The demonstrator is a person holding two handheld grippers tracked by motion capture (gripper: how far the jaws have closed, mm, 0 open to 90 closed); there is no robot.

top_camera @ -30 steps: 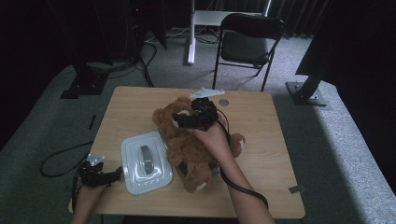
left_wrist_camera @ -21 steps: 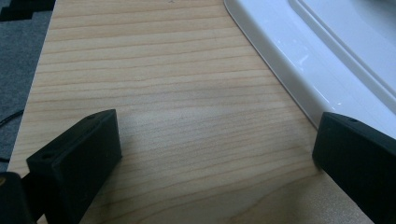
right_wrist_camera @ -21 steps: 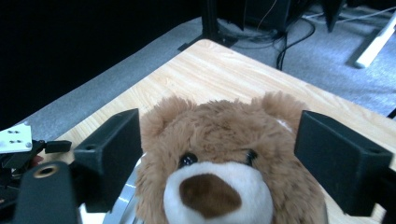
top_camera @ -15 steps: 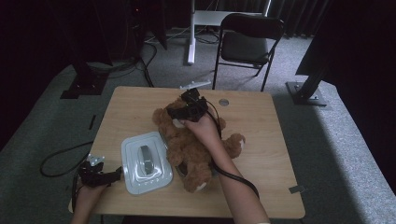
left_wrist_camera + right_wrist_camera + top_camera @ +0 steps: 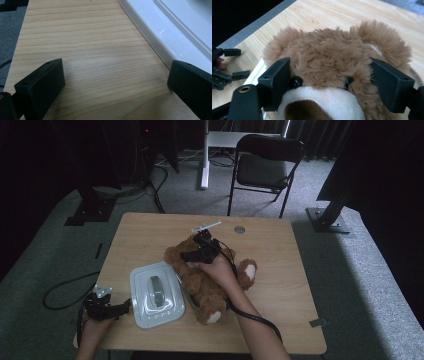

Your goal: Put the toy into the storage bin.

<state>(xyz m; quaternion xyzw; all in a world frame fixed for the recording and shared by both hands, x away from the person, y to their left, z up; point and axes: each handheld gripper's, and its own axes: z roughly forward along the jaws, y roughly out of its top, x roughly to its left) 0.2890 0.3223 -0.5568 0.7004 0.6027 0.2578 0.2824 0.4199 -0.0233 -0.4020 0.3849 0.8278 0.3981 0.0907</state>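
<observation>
Wooden table (image 5: 280,270) bears a bear (image 5: 205,275) and lid (image 5: 156,294). Right gripper (image 5: 200,251), jaws closing, straddles the bear's head; left gripper (image 5: 117,309) gapes empty.

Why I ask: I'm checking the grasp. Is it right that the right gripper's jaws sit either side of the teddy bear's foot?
Not the foot: the right gripper has its jaws either side of the teddy bear's head, level with the eyes, as the right gripper view shows.
</observation>
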